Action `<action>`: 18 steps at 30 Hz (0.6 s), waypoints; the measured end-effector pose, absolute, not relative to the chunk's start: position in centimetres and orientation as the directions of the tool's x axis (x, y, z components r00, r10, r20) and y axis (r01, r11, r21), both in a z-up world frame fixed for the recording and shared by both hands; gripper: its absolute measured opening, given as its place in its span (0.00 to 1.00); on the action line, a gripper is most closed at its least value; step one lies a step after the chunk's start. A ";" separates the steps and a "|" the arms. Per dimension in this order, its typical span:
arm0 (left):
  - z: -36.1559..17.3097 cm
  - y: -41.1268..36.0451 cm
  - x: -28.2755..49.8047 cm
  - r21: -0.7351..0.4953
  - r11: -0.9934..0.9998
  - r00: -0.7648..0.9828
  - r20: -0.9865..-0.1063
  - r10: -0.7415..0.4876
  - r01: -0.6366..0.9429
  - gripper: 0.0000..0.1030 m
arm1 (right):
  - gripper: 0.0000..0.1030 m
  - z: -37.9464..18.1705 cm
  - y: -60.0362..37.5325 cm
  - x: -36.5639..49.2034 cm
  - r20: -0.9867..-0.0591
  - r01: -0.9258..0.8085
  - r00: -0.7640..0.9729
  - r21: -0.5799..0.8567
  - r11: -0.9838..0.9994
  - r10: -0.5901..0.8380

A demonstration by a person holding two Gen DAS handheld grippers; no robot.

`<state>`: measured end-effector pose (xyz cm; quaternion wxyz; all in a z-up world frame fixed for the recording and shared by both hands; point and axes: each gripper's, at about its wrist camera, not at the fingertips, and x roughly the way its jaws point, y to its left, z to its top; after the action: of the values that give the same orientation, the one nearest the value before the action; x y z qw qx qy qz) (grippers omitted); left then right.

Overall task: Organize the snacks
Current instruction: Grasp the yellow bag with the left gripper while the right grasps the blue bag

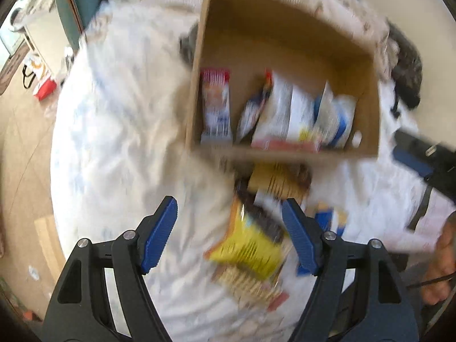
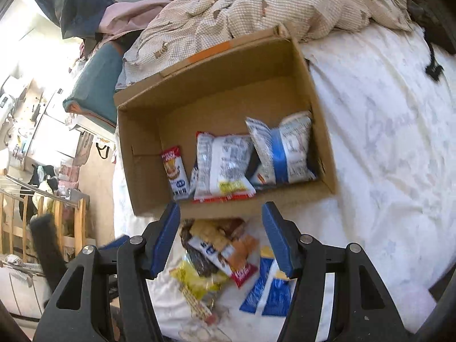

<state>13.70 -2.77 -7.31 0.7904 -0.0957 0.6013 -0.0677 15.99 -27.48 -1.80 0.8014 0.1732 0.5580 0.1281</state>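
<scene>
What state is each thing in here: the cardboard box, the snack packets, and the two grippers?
Brown cardboard box: open-topped, on the white bed sheet, partly filled.
White and blue snack packets in the box: leaning along its near side.
Yellow, brown and blue packets outside: loose heap on the sheet before the box.
Left gripper: open, empty, above the heap.
Right gripper: open, empty.

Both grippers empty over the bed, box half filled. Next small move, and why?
Probably lower the right gripper onto the loose snack pile just below its open jaws. Several packets already lie in the cardboard box; these lie outside on the sheet.
</scene>
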 end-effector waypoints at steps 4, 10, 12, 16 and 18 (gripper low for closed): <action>-9.6 -4.1 12.3 -0.243 0.970 0.172 -0.954 -0.244 0.028 0.71 | 0.61 -2.3 -28.7 13.8 -0.848 0.026 0.329 0.449 0.893 0.416; -12.0 -7.8 11.4 -0.202 0.963 0.088 -0.972 -0.220 0.177 0.71 | 0.61 -3.2 -30.6 10.9 -0.853 0.084 0.314 0.462 0.883 0.416; -12.9 -9.0 11.4 -0.165 0.963 0.077 -0.980 -0.185 0.212 0.80 | 0.61 -3.5 -31.4 10.3 -0.855 0.110 0.311 0.467 0.878 0.416; -14.8 -11.2 11.4 -0.089 0.951 0.067 -0.991 -0.114 0.298 0.86 | 0.61 -4.1 -32.7 9.3 -0.862 0.156 0.312 0.461 0.873 0.400; -15.5 -11.8 11.4 -0.070 0.944 0.059 -0.994 -0.094 0.324 0.86 | 0.61 -4.3 -33.0 9.1 -0.867 0.172 0.306 0.456 0.873 0.392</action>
<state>11.42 -11.82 -15.50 0.7228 0.0856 0.6704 -0.1444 9.07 -32.95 -4.34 0.7713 0.2415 0.5846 0.0712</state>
